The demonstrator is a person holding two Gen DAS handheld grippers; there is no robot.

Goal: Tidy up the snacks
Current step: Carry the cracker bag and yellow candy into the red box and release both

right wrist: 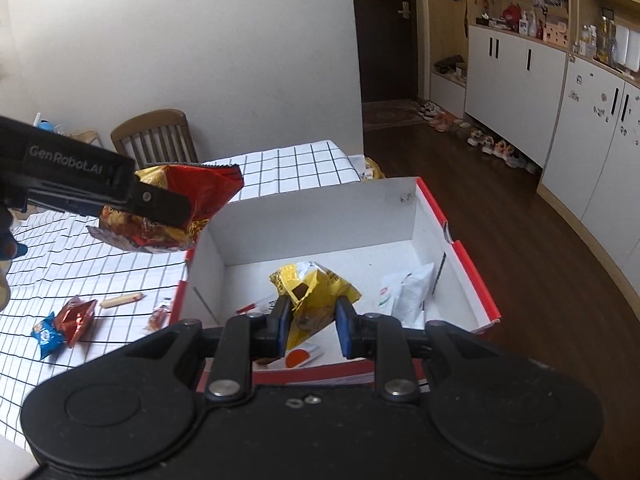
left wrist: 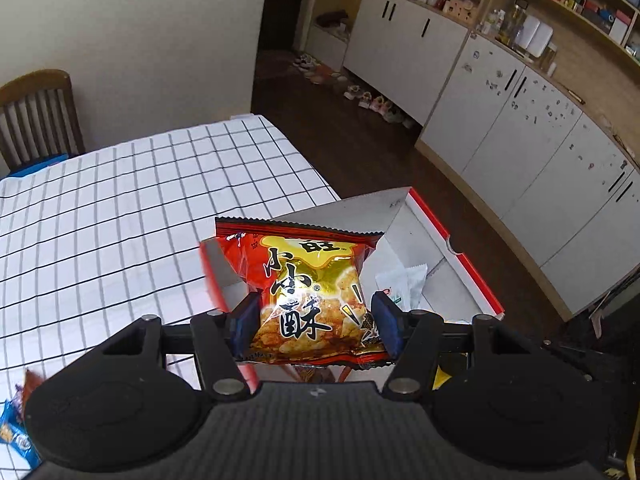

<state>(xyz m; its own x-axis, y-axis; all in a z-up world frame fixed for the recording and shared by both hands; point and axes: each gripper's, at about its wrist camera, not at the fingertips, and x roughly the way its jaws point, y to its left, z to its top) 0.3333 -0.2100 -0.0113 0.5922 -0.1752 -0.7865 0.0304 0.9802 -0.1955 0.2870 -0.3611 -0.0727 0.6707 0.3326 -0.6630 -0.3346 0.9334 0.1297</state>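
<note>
- In the box already: white packets, perhaps more.
- Left tool clamped on red snack bag, right tool pinching yellow bag, both over the box.
- Left on the surface: blue packet, red packet, sausage stick.

Left gripper: matte black body, ribbed top plate, two round housings, silver pivot screws, blue pads inside jaws. Right gripper: same black build, same blue pads. White "GenRobot.AI" lettering along left gripper's side.
</note>
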